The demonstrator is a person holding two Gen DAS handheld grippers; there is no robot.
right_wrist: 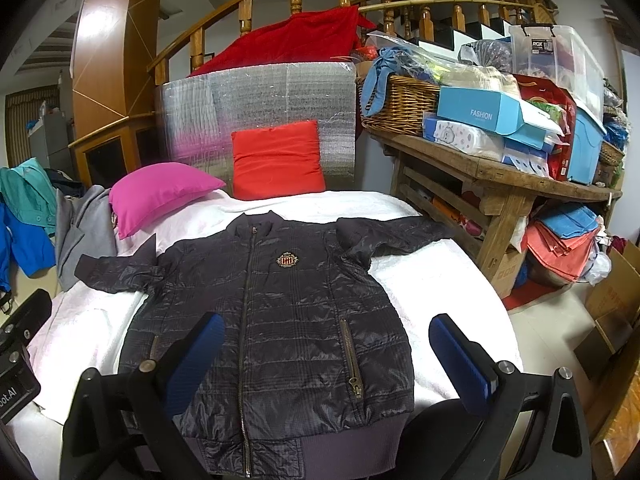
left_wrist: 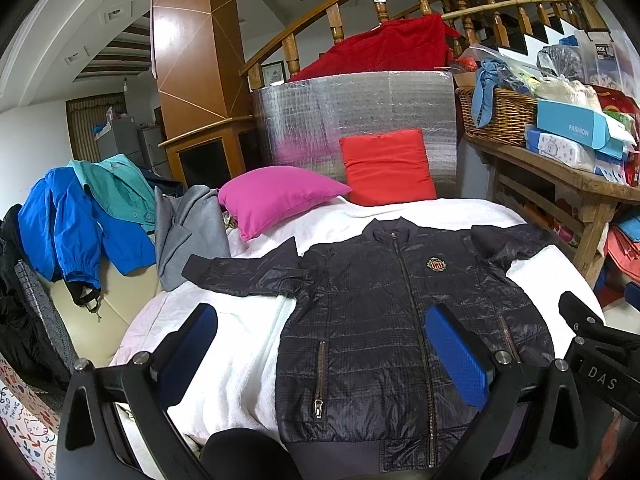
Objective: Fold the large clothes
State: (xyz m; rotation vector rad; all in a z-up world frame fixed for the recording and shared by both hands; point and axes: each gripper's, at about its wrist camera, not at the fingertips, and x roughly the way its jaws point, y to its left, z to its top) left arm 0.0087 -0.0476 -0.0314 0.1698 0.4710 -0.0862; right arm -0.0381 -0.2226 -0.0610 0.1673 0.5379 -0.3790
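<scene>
A dark navy quilted jacket [left_wrist: 380, 308] [right_wrist: 272, 312] lies flat, front up and zipped, on a white cover [left_wrist: 240, 340] [right_wrist: 432, 276]. Both sleeves spread out to the sides, and a crest badge sits on its chest. My left gripper [left_wrist: 324, 344] hovers open above the jacket's left hem half, blue pads wide apart with nothing between them. My right gripper [right_wrist: 328, 352] hangs open over the right hem half, holding nothing. The right gripper's body shows at the right edge of the left wrist view, and the left one's body at the left edge of the right wrist view.
A magenta pillow [left_wrist: 276, 196] and a red cushion [left_wrist: 388, 166] lie at the far end before a silver foil panel [left_wrist: 352, 112]. Blue, teal and grey garments [left_wrist: 80, 220] pile on the left. A cluttered wooden bench [right_wrist: 500, 176] with a wicker basket [right_wrist: 400, 104] stands right.
</scene>
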